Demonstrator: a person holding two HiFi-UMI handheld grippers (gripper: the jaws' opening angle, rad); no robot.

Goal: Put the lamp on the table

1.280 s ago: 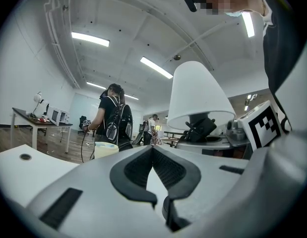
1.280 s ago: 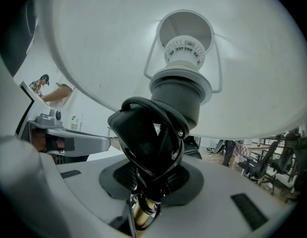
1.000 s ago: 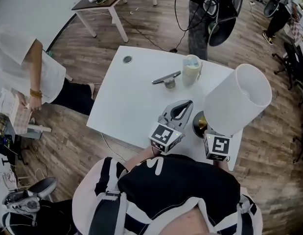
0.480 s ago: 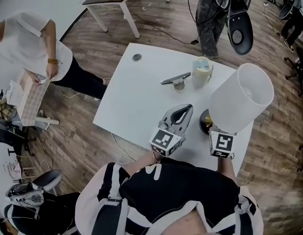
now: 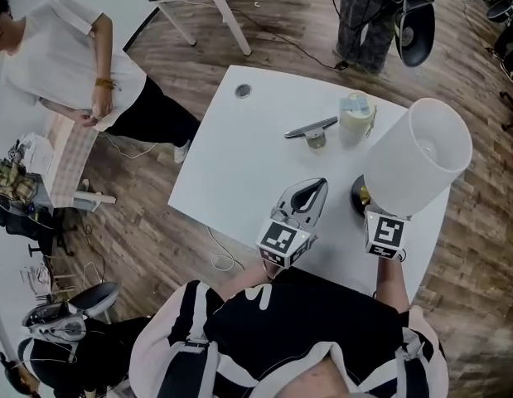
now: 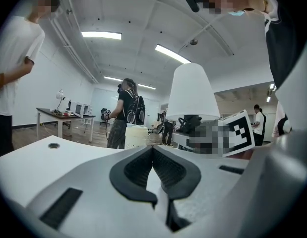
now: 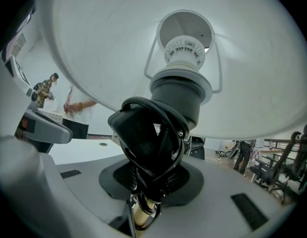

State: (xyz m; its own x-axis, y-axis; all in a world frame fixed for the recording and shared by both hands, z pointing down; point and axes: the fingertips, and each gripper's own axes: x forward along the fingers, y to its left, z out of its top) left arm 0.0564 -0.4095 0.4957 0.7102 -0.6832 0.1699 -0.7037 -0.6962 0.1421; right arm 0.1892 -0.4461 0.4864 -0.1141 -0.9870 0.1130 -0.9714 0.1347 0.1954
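Observation:
The lamp has a white cone shade (image 5: 418,156) and a dark round base (image 5: 358,196) over the right end of the white table (image 5: 231,164); I cannot tell whether the base touches the top. My right gripper (image 7: 148,185) is shut on the lamp's brass stem (image 7: 142,213), just below a bundle of black cord (image 7: 148,138). In the head view the shade hides its jaws. My left gripper (image 5: 310,191) hovers over the table left of the lamp, shut and empty. The shade (image 6: 192,95) shows in the left gripper view too.
A pale cup (image 5: 356,117) and a grey metal piece (image 5: 311,129) stand at the table's far side, with a cable hole (image 5: 243,91) near the far left corner. A person in white (image 5: 65,65) stands left; another person (image 5: 364,15) stands beyond the table.
The head view has drifted, so the table sits further right and up. Both grippers and the lamp keep about the same place on it. The person in white has shifted.

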